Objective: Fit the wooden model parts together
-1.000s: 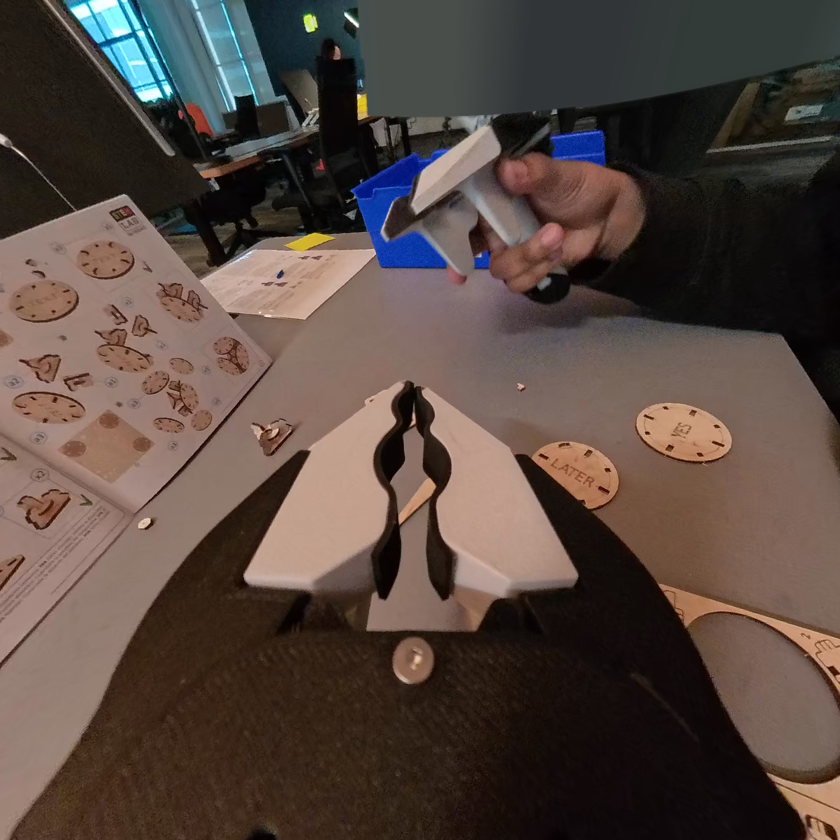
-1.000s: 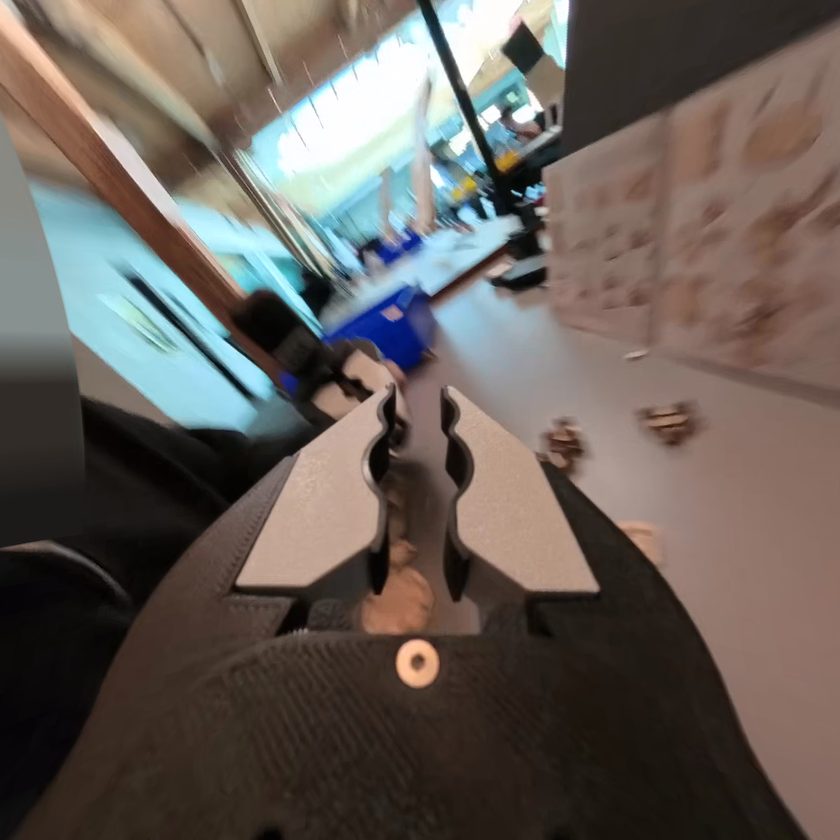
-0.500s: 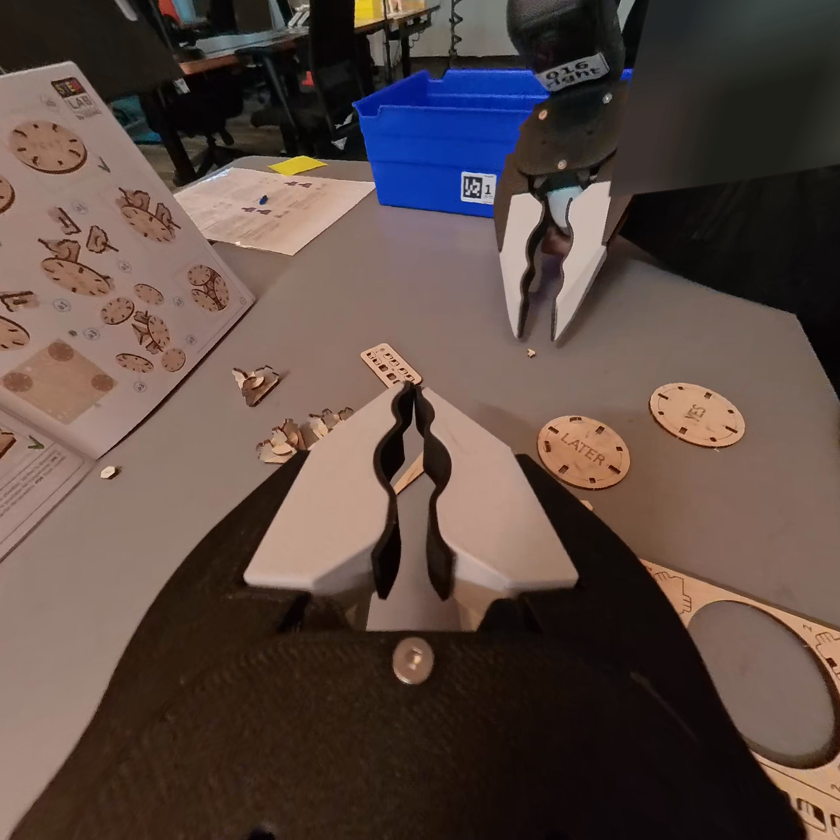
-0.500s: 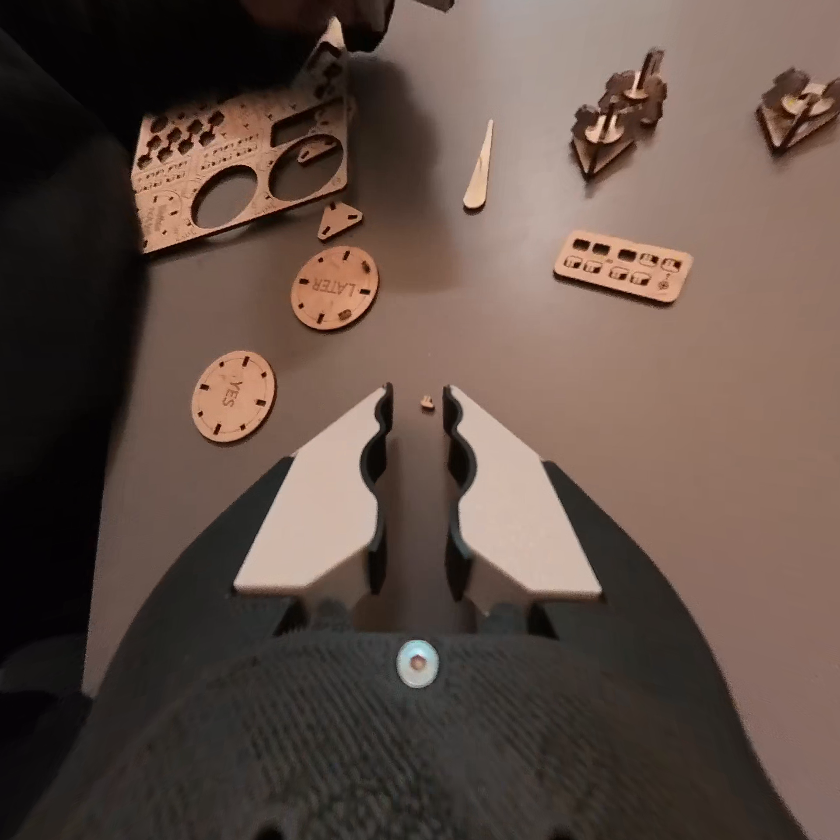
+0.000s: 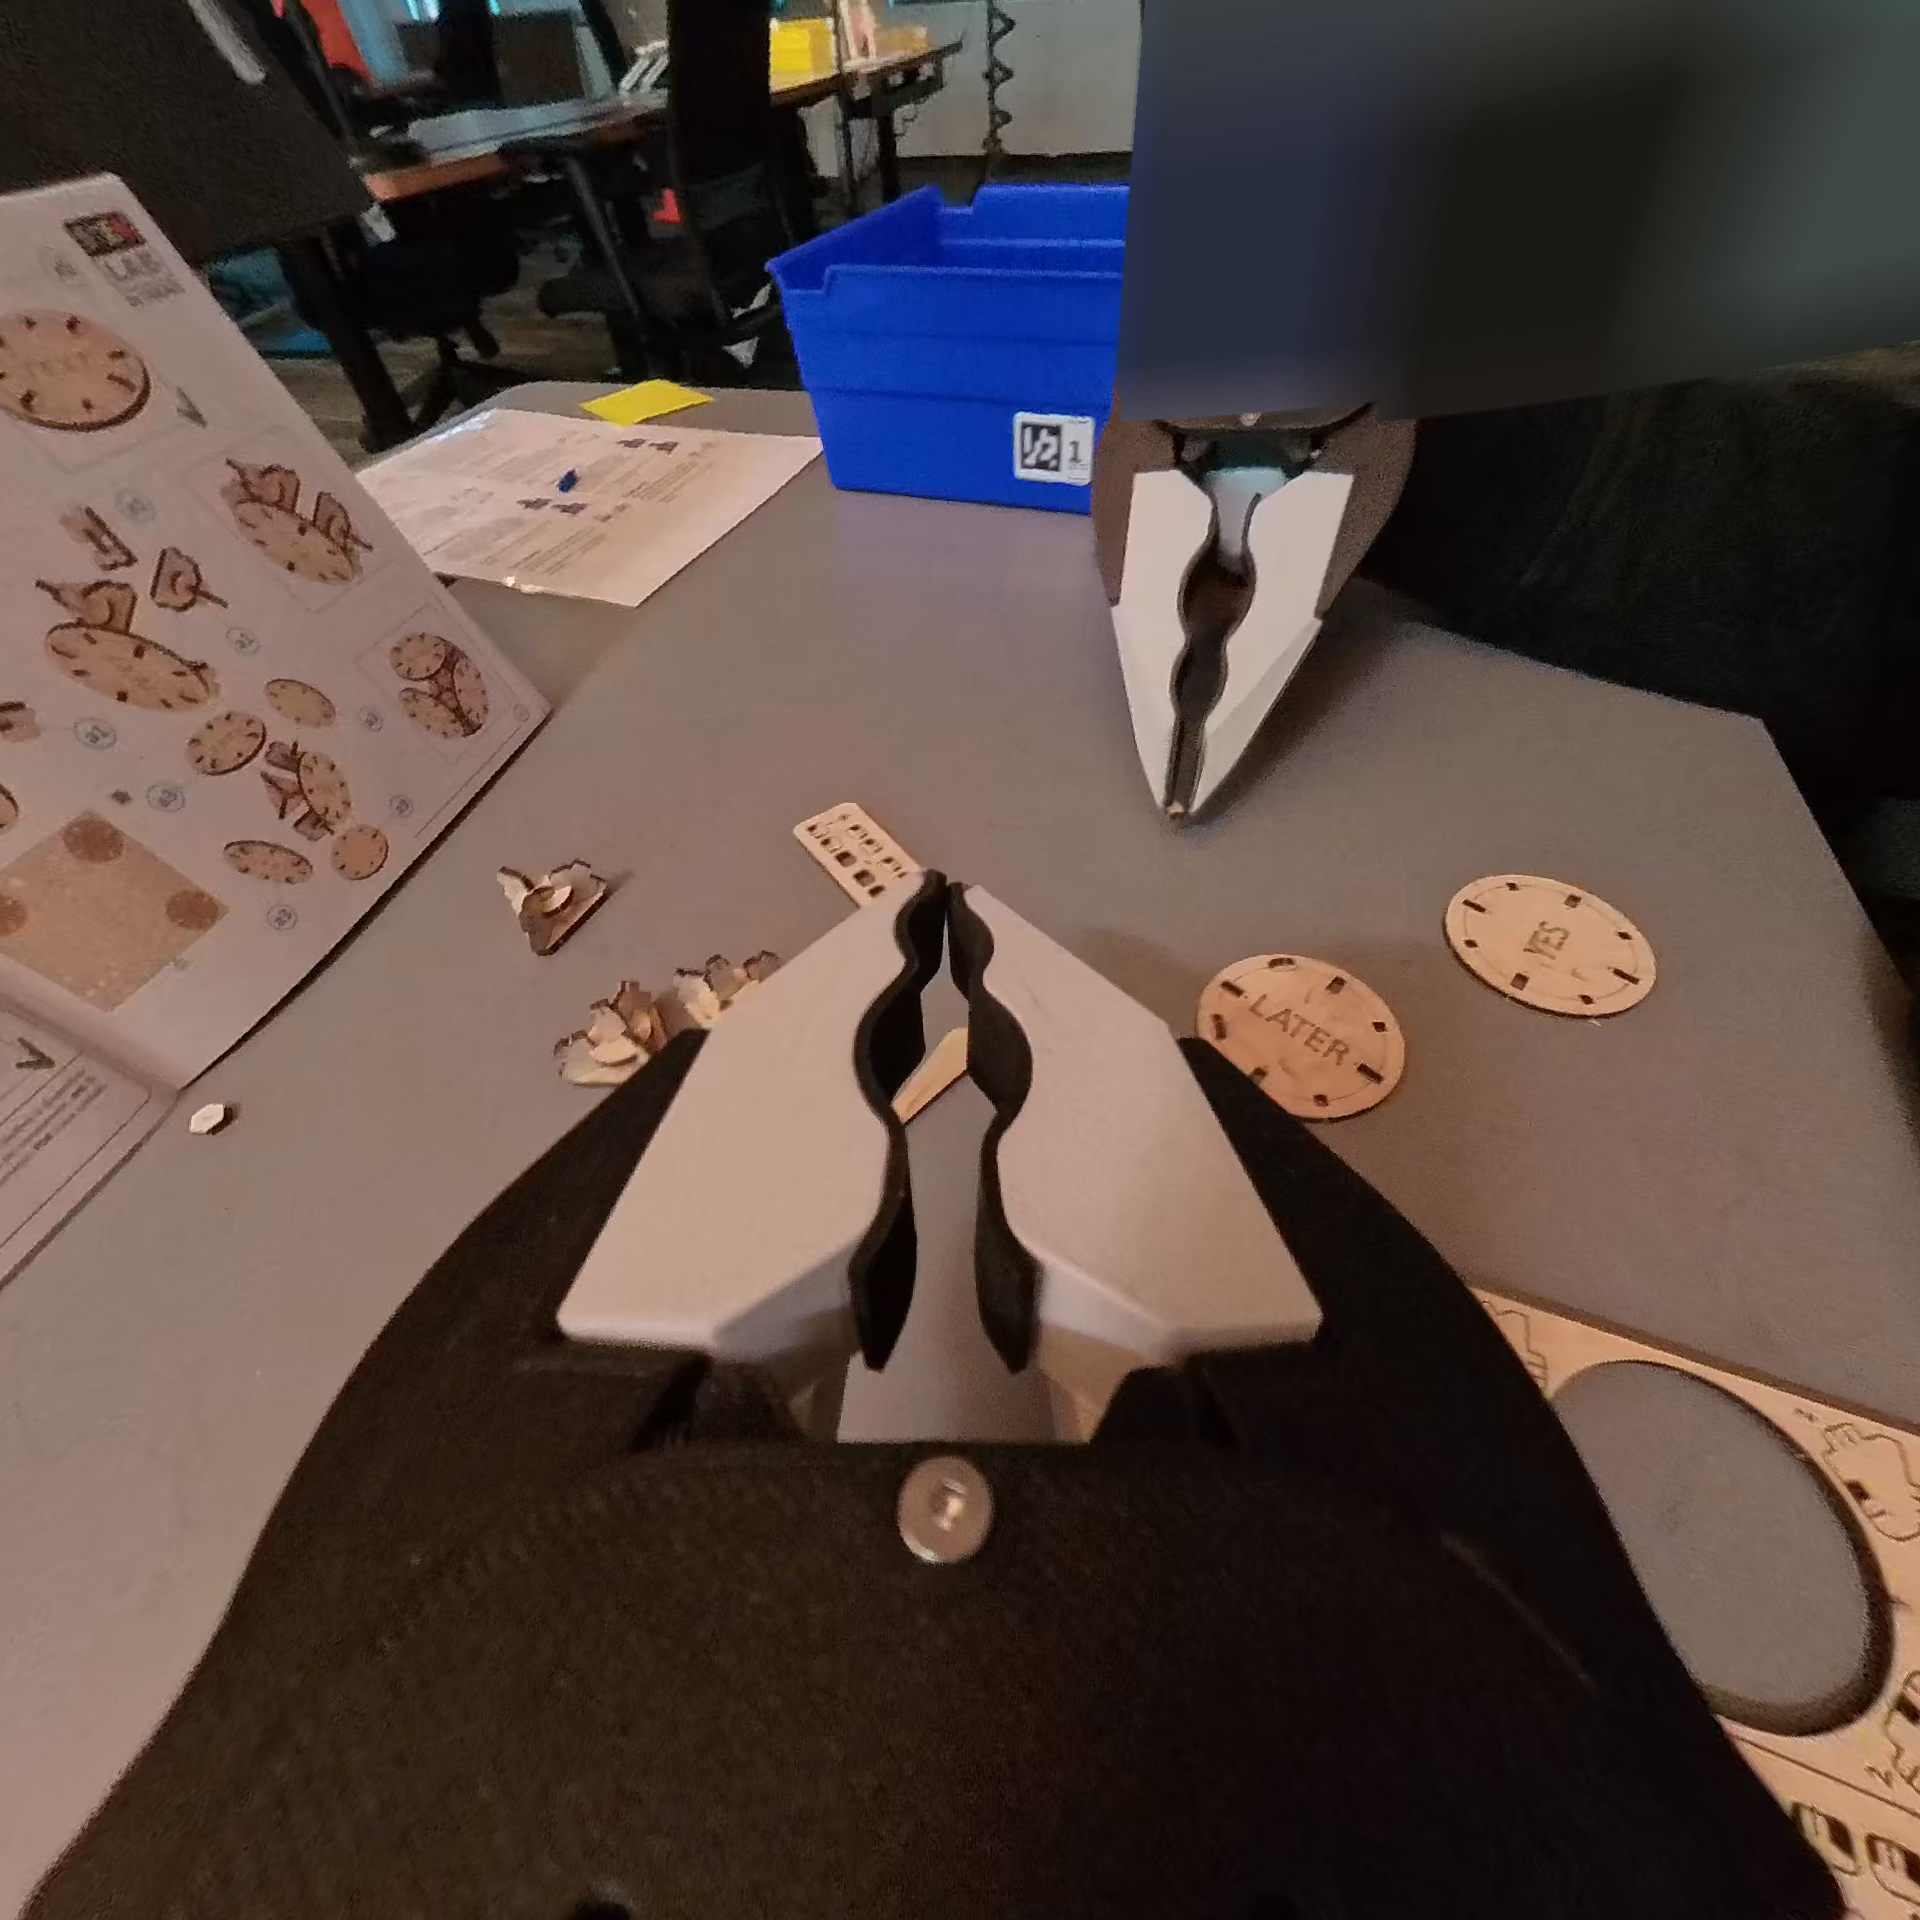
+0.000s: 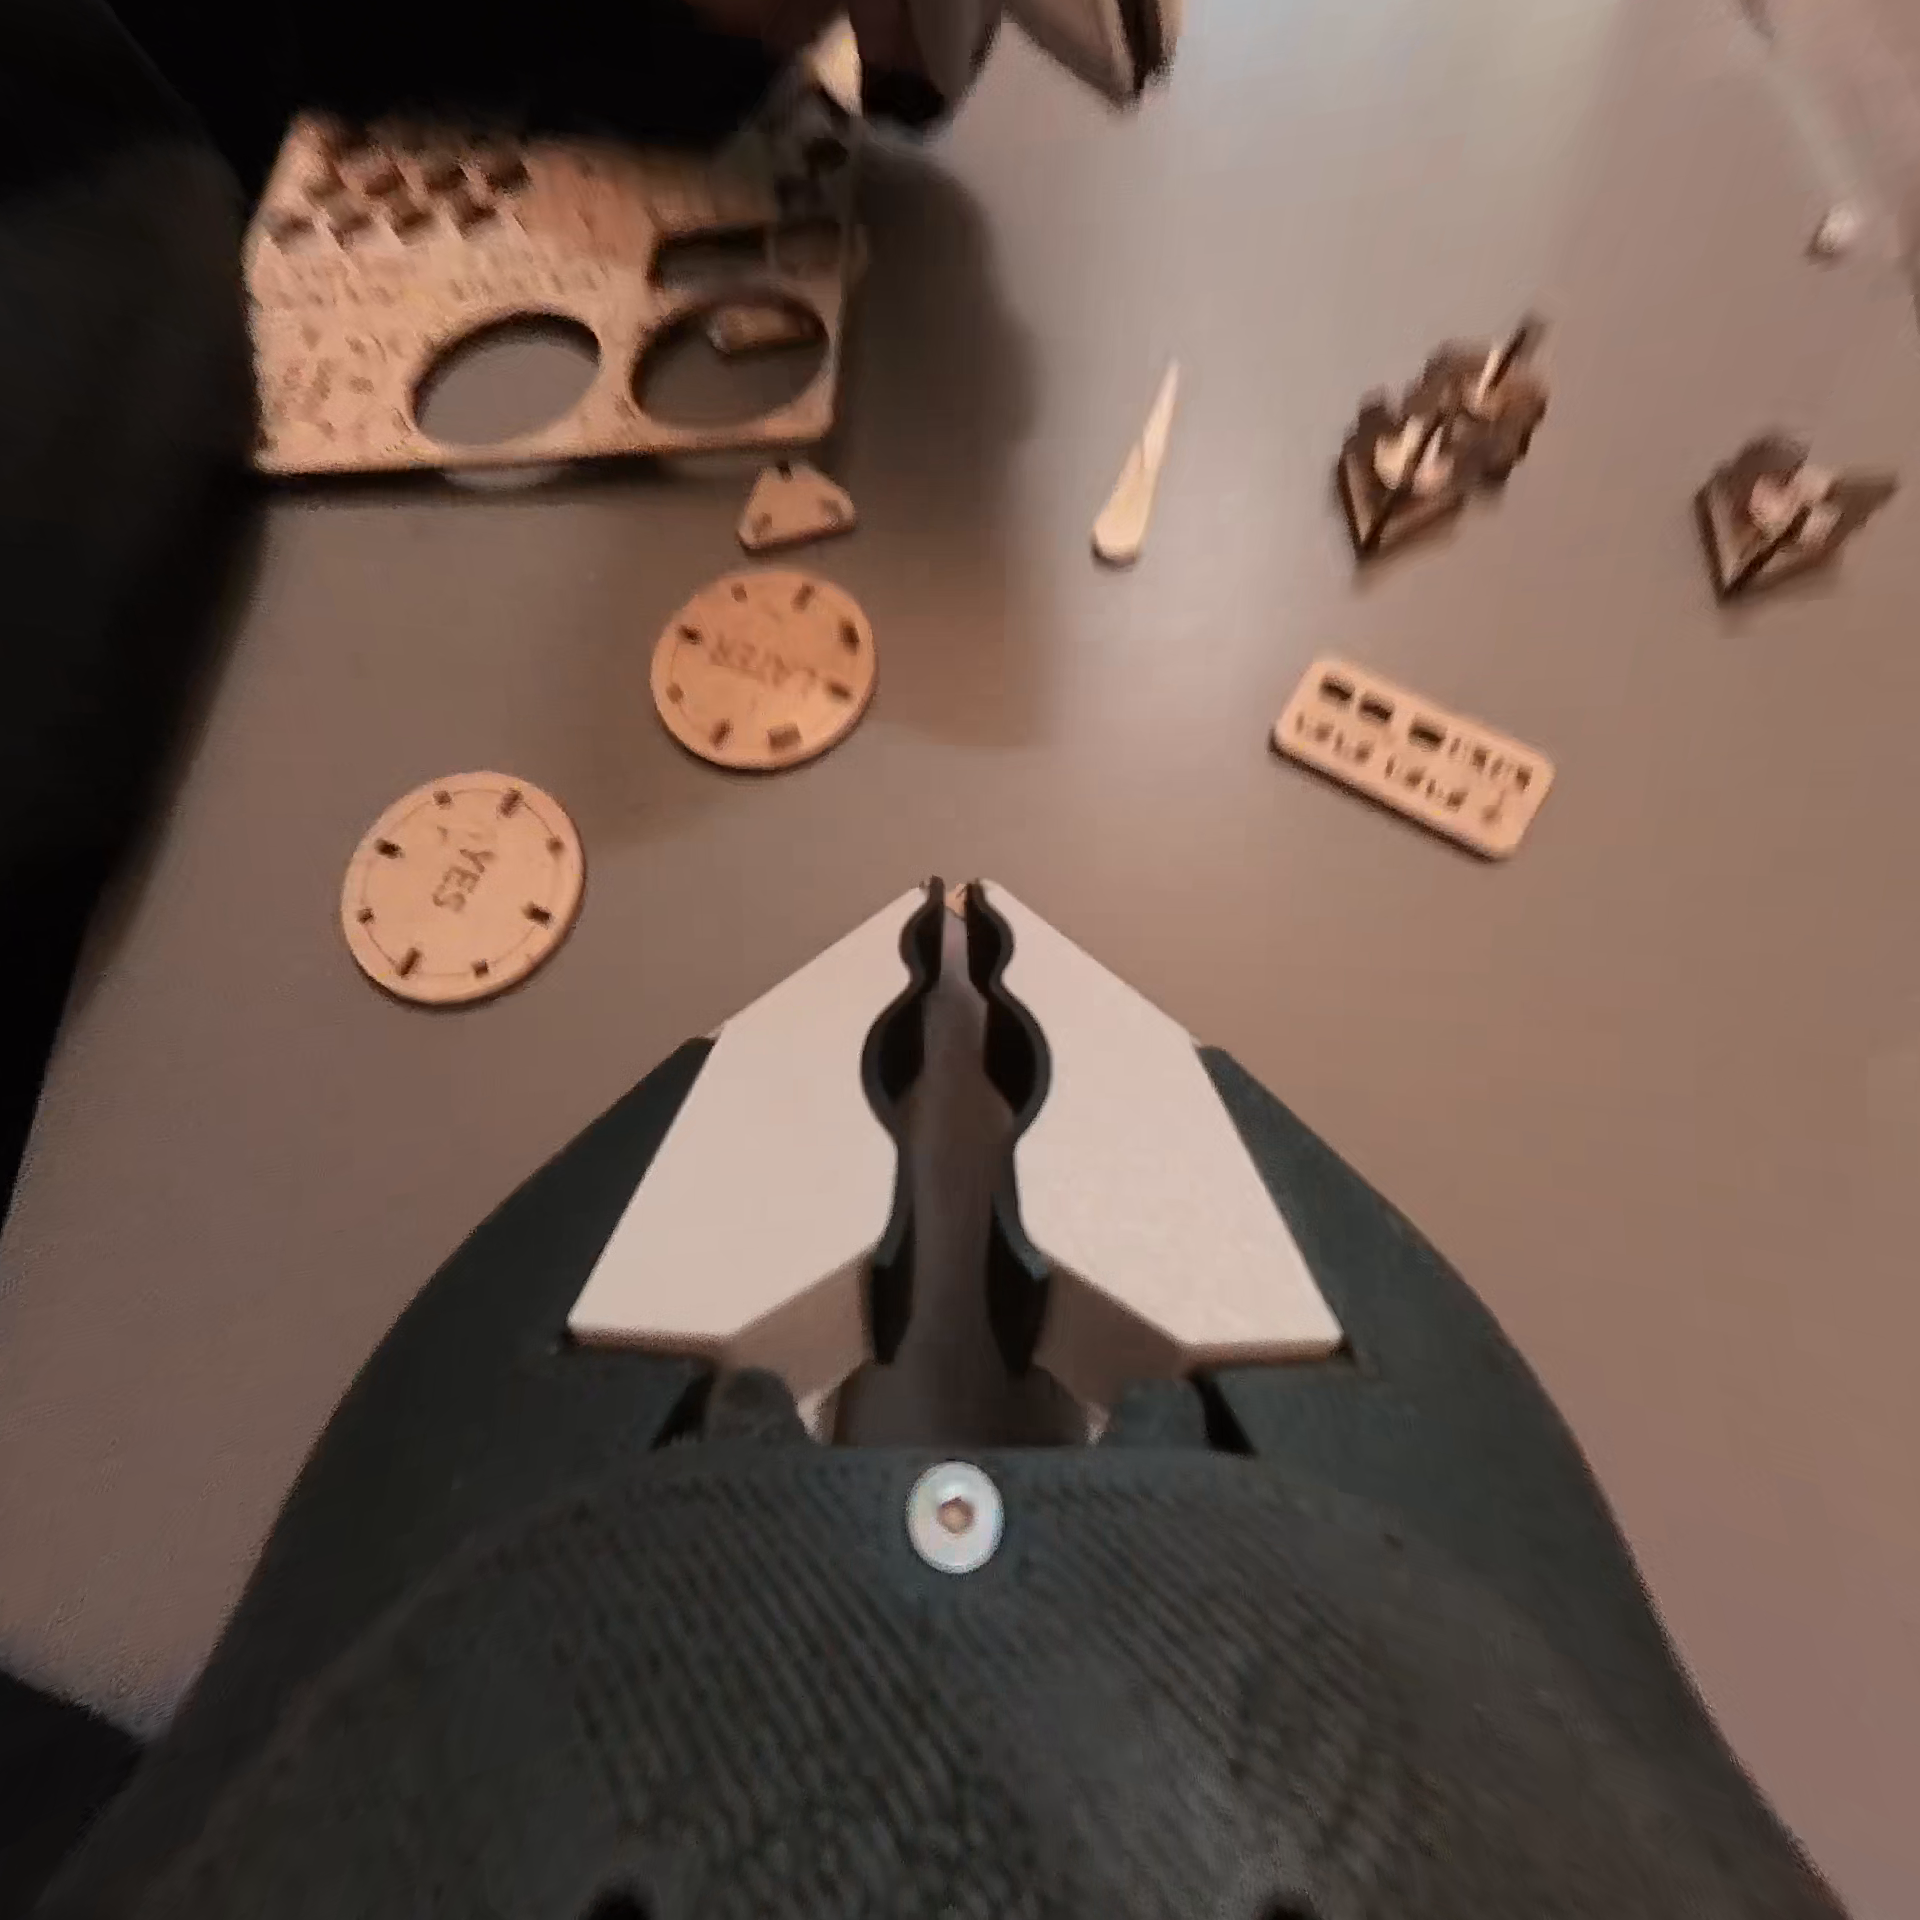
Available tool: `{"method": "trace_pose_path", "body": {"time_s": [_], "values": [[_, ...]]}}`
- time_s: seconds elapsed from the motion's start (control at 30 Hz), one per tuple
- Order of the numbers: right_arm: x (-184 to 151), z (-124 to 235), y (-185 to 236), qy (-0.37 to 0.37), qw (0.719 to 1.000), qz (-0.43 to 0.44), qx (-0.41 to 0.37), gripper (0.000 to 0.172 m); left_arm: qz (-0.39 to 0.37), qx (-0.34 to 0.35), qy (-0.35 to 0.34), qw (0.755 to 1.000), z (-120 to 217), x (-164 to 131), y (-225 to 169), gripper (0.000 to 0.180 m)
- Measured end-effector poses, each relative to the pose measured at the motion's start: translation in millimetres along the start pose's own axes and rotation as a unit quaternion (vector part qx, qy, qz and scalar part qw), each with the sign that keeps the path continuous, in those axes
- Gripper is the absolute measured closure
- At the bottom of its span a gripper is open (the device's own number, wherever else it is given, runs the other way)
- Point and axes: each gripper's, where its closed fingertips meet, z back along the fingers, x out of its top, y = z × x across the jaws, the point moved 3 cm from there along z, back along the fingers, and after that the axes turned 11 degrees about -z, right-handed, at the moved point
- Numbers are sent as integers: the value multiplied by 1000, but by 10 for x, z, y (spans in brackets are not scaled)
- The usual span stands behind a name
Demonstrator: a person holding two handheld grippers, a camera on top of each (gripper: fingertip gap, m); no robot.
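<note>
Lowered and now closed, right tool pinches a tiny wooden chip at its tips, likely light, stiff and easily dropped; left tool is closed, empty.

The left wrist camera looks low across the grey table toward the far blue bin. The right looks steeply down, close. Both catch the two wooden discs.

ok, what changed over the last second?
Right gripper swung down to the grey table, and its fingers went from open to closed on the tiny wooden chip there. Left gripper stayed shut; the wooden discs lie as before.
</note>
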Motion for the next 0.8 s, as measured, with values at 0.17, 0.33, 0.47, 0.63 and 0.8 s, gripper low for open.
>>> {"method": "trace_pose_path", "body": {"time_s": [0.17,0.33,0.47,0.63,0.8], "values": [[484,60,260,-165,984,18,69,170,-42,-96,-41,994,-11,129,-320,177],[662,-76,407,-198,960,-75,183,170,-87,-156,-31,983,-90,131,-612,173],[770,-34,422,-237,932,-133,239,170,-99,-162,-27,981,-92,129,-651,173],[796,-54,446,-239,923,-152,258,170,-90,-158,-49,982,-65,195,-636,173],[794,-112,486,-224,926,-154,261,170,-98,-154,-60,981,-40,240,-648,173]]}}
